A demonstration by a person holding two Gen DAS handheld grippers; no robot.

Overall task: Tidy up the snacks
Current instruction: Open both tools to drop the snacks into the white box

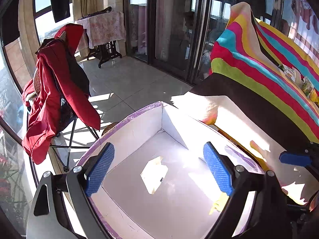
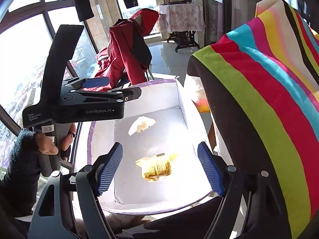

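Hovering over a white, purple-rimmed box (image 2: 179, 97), the left gripper (image 1: 159, 167) and right gripper (image 2: 160, 168) both have their blue fingers (image 2: 110, 169) spread with nothing between them; a pale snack packet (image 2: 142, 127) and a yellow snack packet (image 2: 157, 168) lie apart on the box floor, beside a striped cloth (image 2: 259, 91)
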